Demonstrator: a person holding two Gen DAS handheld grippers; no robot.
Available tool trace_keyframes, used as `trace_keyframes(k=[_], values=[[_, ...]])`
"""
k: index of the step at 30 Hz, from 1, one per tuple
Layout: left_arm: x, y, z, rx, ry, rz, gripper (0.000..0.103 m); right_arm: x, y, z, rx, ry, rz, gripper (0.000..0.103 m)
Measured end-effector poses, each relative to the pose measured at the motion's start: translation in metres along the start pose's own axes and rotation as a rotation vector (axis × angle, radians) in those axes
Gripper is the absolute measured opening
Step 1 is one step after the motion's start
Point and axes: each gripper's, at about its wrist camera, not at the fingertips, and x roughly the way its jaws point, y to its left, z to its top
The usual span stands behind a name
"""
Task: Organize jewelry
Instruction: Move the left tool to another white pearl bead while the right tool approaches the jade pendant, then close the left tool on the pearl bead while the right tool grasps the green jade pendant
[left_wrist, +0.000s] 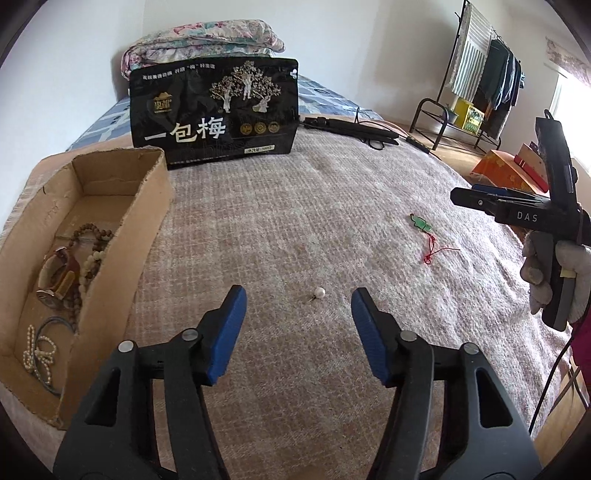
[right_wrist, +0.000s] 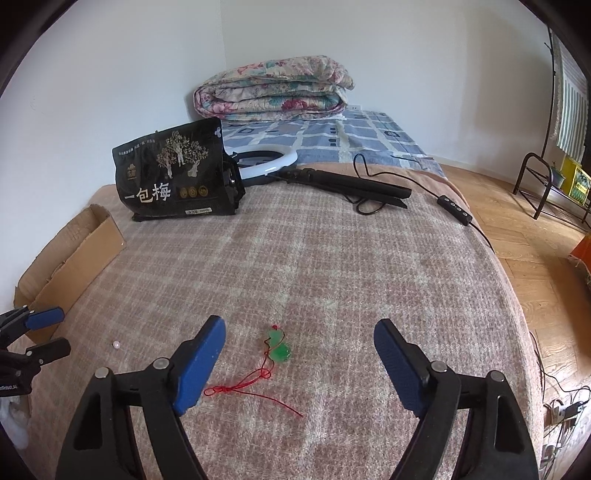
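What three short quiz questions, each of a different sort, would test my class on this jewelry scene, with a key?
1. True or false: the pearl lies inside the box.
2. Which gripper faces the green pendant? A) left B) right
3. Fill in: the pendant's cord is ____.

Key: 1. False, it lies on the blanket. 2. B. 3. Red.
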Motion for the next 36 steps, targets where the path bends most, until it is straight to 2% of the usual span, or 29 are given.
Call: trace_keyframes(k=[4, 10, 13, 18, 24, 28, 36], values=[[0.019, -0.007, -0.001, 0.021, 0.033, -0.013, 0.045, 0.012, 0.003, -0.006, -0.034, 0.03, 0.007, 0.073], [0.039, -0.013, -0.002, 0.03, 0.06, -0.015, 0.044, 0.028, 0.006, -0.012, -0.073, 0.063, 0.016, 0.062], [0.047, -0.013, -0.001, 0.029, 0.073, -0.008, 0.033, 0.034, 0.006, -0.014, -0.077, 0.069, 0.022, 0.057], [0.053, -0.014, -0.001, 0.033, 0.073, -0.004, 0.033, 0.042, 0.006, -0.015, -0.08, 0.078, 0.03, 0.053], [0.056, -0.016, -0.002, 0.048, 0.07, 0.005, 0.027, 0.052, 0.011, -0.016, -0.102, 0.098, 0.035, 0.046], [0.058, -0.015, -0.002, 0.045, 0.071, 0.009, 0.019, 0.056, 0.014, -0.015, -0.116, 0.107, 0.04, 0.038], [0.059, -0.014, -0.002, 0.039, 0.074, 0.007, 0.012, 0.061, 0.022, -0.015, -0.139, 0.128, 0.061, 0.023]])
